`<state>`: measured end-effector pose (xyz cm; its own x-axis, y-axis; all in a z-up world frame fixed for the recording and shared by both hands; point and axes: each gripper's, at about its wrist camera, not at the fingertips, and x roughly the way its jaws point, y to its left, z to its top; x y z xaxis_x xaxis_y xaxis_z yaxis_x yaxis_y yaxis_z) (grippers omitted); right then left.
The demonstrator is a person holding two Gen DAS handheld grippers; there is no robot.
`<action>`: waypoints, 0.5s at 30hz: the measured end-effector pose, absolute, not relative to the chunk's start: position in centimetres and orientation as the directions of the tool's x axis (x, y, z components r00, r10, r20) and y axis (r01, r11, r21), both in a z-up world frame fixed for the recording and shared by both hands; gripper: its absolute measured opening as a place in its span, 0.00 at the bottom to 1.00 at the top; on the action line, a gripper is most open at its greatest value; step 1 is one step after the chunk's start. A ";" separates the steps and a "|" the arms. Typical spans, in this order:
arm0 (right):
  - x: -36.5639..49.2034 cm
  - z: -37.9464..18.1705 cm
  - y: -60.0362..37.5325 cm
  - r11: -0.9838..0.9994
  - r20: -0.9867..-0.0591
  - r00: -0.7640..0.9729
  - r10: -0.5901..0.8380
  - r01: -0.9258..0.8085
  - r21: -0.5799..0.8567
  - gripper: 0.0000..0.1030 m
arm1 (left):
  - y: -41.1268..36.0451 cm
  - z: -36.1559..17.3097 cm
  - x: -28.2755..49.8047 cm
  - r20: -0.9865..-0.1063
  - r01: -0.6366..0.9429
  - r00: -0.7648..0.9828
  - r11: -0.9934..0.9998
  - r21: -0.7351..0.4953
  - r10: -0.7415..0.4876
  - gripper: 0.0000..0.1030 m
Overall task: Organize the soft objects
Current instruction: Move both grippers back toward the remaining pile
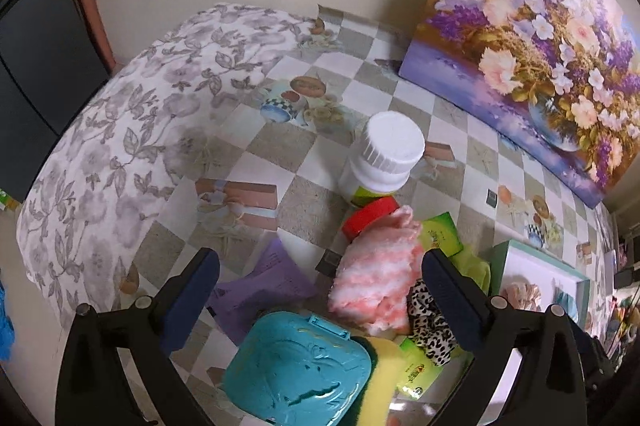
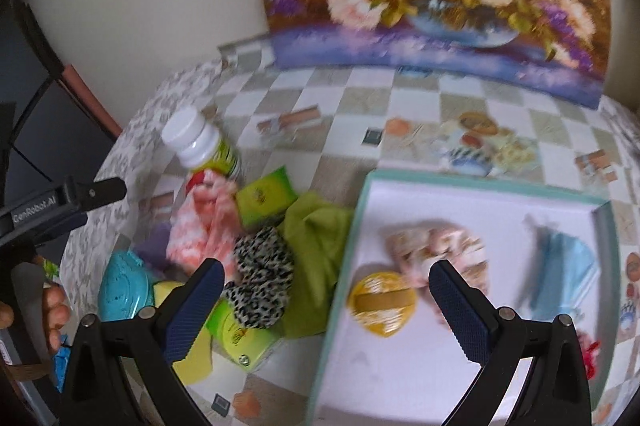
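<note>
Both the left tool [image 1: 320, 290] and right tool [image 2: 326, 300] are held apart, empty, above the desk [image 1: 304, 154] clutter.

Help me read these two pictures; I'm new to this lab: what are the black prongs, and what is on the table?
They belong to two hand-held tools, each with a camera looking along its fingers. Left tool hangs open and empty over a pile: pink striped cloth, leopard scrunchie, teal case, white bottle. Right tool, also open and empty, looks at the shallow box, which holds a yellow round item, a blue cloth and a pale floral one.
</note>
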<state>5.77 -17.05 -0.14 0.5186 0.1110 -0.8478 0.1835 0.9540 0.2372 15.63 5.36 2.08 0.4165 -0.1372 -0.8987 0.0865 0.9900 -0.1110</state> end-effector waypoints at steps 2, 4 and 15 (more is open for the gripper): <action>6.0 -0.6 -16.1 0.957 -0.853 0.508 0.119 0.171 0.235 1.00 | 5.3 1.7 15.7 -0.904 0.096 0.407 0.990 -0.099 -0.130 0.98; 6.2 -1.0 -15.5 0.959 -0.856 0.501 0.127 0.158 0.235 1.00 | 5.3 1.4 15.9 -0.910 0.099 0.395 0.991 -0.091 -0.123 0.98; 7.7 -3.6 -13.4 0.959 -0.890 0.417 0.183 0.121 0.254 0.97 | 4.1 0.0 16.9 -0.928 0.120 0.335 0.984 -0.128 -0.161 0.98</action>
<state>7.68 -13.40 -3.62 0.4169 0.1831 -0.8903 0.1214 0.9595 0.2542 16.87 4.11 -0.01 0.3354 -0.1614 -0.9281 0.1203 0.9845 -0.1277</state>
